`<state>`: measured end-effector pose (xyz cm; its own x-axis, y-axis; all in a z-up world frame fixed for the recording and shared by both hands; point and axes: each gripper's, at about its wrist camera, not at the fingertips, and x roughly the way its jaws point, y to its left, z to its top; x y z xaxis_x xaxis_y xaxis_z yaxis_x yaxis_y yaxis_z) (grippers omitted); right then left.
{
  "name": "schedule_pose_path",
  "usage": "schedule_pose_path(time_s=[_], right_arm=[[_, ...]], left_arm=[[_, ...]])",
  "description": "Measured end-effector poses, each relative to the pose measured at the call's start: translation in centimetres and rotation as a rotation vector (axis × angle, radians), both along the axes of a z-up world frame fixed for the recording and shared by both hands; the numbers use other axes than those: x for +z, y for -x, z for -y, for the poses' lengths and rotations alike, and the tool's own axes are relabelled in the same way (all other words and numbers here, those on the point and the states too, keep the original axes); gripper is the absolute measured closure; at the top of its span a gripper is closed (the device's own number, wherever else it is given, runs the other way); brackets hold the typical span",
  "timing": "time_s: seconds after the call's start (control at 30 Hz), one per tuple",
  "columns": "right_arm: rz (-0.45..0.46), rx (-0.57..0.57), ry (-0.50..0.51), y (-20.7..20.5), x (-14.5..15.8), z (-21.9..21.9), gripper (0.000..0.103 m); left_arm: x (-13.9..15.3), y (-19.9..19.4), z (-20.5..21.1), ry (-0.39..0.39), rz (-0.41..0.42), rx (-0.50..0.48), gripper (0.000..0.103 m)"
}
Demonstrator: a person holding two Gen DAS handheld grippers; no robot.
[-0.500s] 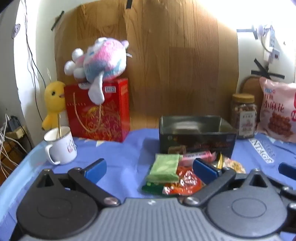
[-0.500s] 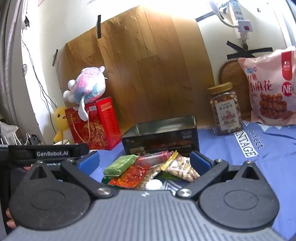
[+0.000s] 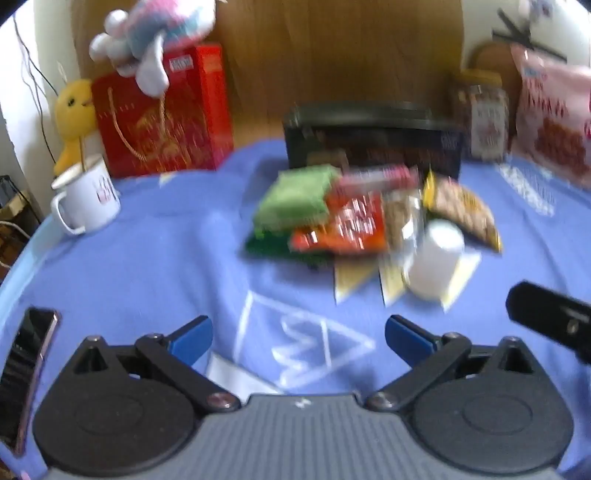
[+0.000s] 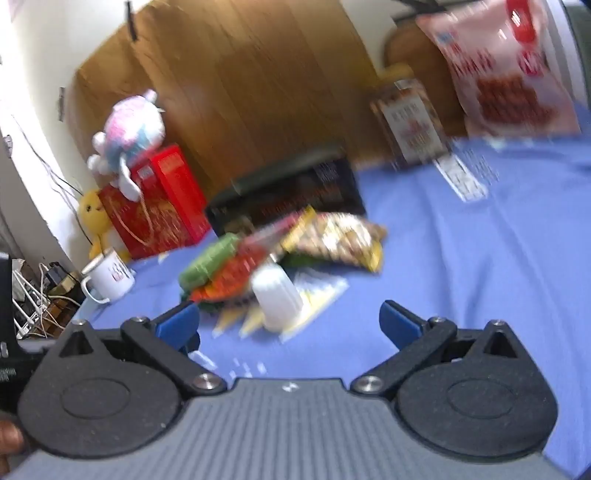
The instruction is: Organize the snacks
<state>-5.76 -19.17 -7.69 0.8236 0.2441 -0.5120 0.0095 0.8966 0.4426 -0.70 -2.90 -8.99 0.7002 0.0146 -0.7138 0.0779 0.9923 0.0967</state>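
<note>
Snack pile (image 3: 354, 221) sits mid-frame in the left wrist view on a blue cloth (image 3: 177, 266) covering the counter: green packet (image 3: 299, 197) on the left of the pile, red-orange packet (image 3: 345, 225) just right of it and overlapping, pink bar wrapper (image 3: 376, 177) at the back edge, yellow-trimmed nut bag (image 3: 461, 214) on the right, white cup-shaped container (image 3: 436, 258) lying at the front right on yellow-white flat sachets (image 3: 354, 280). Both views motion-blurred, labels unreadable. Dark open tin box (image 3: 373, 142) stands directly behind the pile, close to it, touching or not cannot tell. Right of the tin: clear jar with tan lid (image 3: 480, 114), then large pink snack bag (image 3: 550, 118) at the upper right, leaning upright. Upper left: red gift bag (image 3: 162, 110) with pink-blue plush toy (image 3: 155, 29) on top, yellow chick toy (image 3: 74, 114) beside it, white enamel mug (image 3: 86, 199) in front. Wood-grain panel (image 3: 332, 55) behind everything. Dark phone (image 3: 26, 376) lies at the lower-left edge. Left hand-held gripper (image 3: 298, 341) at bottom centre, blue pads wide apart, nothing between them, well short of the pile. Right hand-held gripper (image 4: 290, 325) in its own view also spread wide with nothing gripped; white container appears just beyond the gap between its pads, no contact. Its dark body pokes in at the right edge of the left view.
</note>
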Motion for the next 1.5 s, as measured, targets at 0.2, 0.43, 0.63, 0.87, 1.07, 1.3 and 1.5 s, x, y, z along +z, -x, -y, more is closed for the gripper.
schedule_pose_path(time_s=[0.2, 0.43, 0.63, 0.87, 1.07, 1.3, 1.5], right_arm=[[-0.070, 0.002, -0.059, 0.6, -1.7, 0.7, 0.000], [-0.068, -0.013, -0.125, 0.5, -1.6, 1.4, 0.000], [-0.045, -0.031, -0.149, 0.8, -1.8, 1.3, 0.000], [-0.039, -0.050, -0.227, 0.9, -2.0, 2.3, 0.000], [-0.029, -0.026, -0.249, 1.1, -2.2, 2.7, 0.000], [-0.009, -0.031, -0.249, 1.5, -2.3, 2.6, 0.000], [-0.027, 0.018, -0.232, 2.0, -2.0, 2.5, 0.000]], left_arm=[[-1.6, 0.7, 0.6, -0.036, -0.030, 0.016, 0.000], [-1.3, 0.3, -0.2, 0.031, -0.057, 0.026, 0.000], [-1.5, 0.3, -0.6, 0.057, -0.052, 0.012, 0.000], [-1.9, 1.4, -1.2, 0.091, 0.002, 0.001, 0.000], [-1.9, 2.4, -1.4, 0.086, 0.004, -0.047, 0.000], [-1.5, 2.7, -1.4, 0.073, -0.053, -0.013, 0.000], [-1.4, 3.2, -0.6, 0.032, -0.006, -0.023, 0.001]])
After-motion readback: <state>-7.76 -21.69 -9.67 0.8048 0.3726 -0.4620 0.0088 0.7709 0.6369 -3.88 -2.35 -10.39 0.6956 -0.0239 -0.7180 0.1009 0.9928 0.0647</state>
